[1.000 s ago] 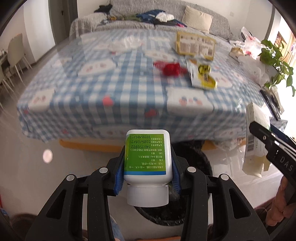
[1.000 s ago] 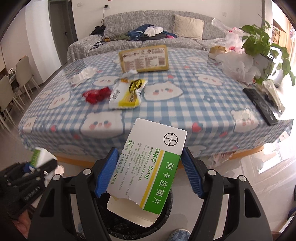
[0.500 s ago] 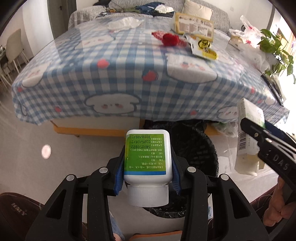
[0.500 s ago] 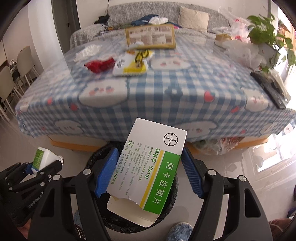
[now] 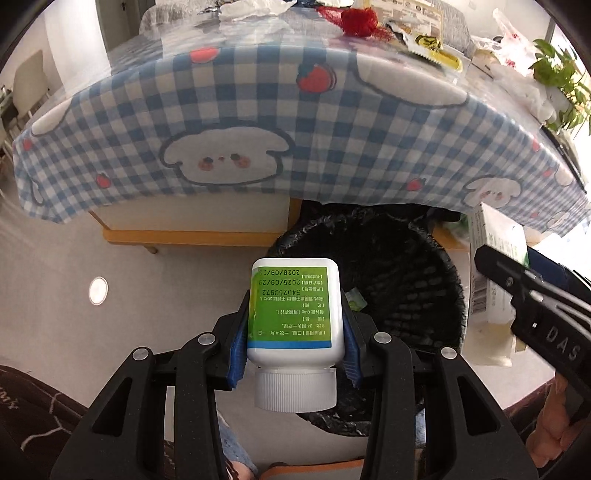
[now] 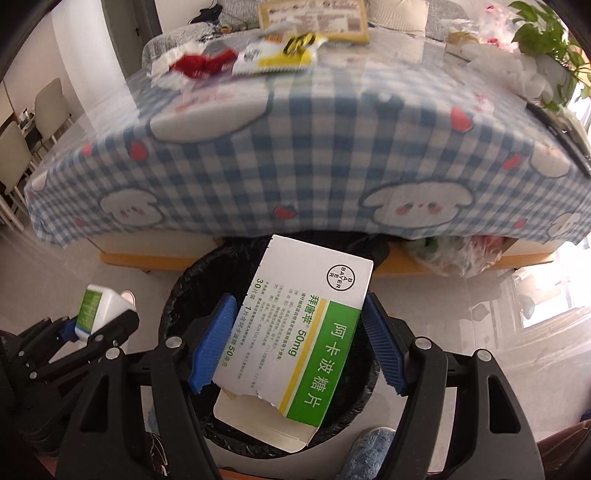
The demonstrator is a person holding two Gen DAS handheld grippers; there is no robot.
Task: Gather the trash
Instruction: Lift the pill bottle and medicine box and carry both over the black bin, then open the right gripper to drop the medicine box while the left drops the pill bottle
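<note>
My left gripper (image 5: 293, 332) is shut on a white pill bottle (image 5: 293, 306) with a green label, cap toward me. It hangs over the near left rim of a black-lined trash bin (image 5: 399, 266) on the floor. My right gripper (image 6: 295, 332) is shut on a white and green medicine box (image 6: 299, 332) with a torn flap, directly above the bin (image 6: 177, 295). The box also shows at the right of the left wrist view (image 5: 491, 266). The bottle also shows at the left of the right wrist view (image 6: 98, 310).
The table (image 5: 240, 110) with a blue checked cloth stands just behind the bin. On it lie a red net (image 6: 199, 64), a yellow wrapper (image 6: 284, 55), crumpled tissue (image 6: 166, 59) and a flat carton (image 6: 314, 16). A plant (image 6: 546, 33) and plastic bags are at the right.
Both grippers have dropped lower and closer to the bin; the table top has risen out of view. Both loads stay gripped.
</note>
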